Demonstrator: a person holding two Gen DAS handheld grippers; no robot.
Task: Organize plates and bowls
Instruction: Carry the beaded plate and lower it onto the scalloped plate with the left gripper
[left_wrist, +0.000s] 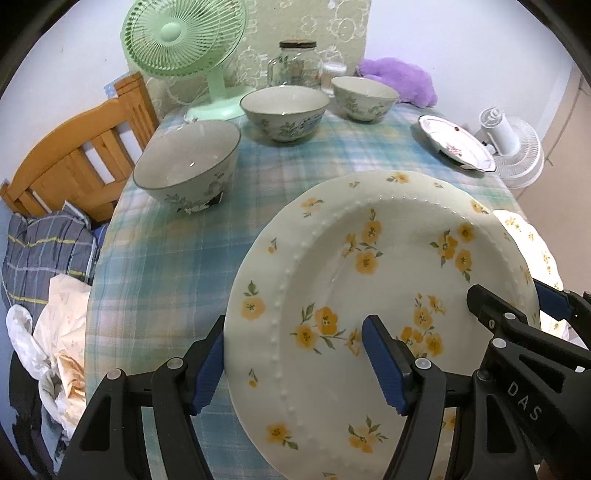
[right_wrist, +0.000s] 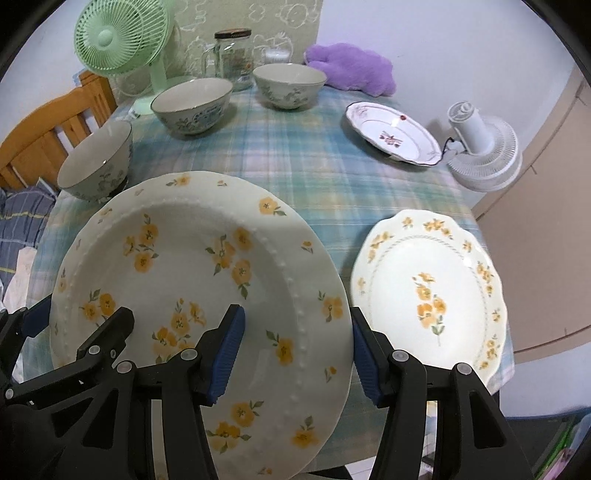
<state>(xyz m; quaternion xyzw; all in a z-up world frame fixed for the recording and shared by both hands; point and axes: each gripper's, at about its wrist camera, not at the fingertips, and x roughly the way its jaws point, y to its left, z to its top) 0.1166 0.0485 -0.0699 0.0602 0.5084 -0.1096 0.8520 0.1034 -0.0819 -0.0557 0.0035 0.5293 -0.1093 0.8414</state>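
**Two grippers share one flowered plate above the checked table**

I have the large yellow-flowered plate (left_wrist: 388, 295) by opposite rims, the left gripper (left_wrist: 295, 363) and right gripper (right_wrist: 297, 354) each grasping an edge between blue fingers (right_wrist: 229, 354), the plate tilted and apparently clear of the table (right_wrist: 295, 173). I judge it heavy, rigid, glazed-slick and breakable, so the rim is the place to hold. Three bowls (left_wrist: 186, 170) and two smaller plates (right_wrist: 430, 288) wait on the cloth in a cramped bedroom.

near: large plate (right_wrist: 192, 266) over bench (right_wrist: 295, 166), left gripper (left_wrist: 291, 362) on its left rim, right gripper (right_wrist: 299, 354) on its right rim | right: second plate (right_wrist: 428, 288) | far right: third plate (right_wrist: 393, 131) | behind: three bowls (right_wrist: 192, 105), fan (right_wrist: 118, 37)
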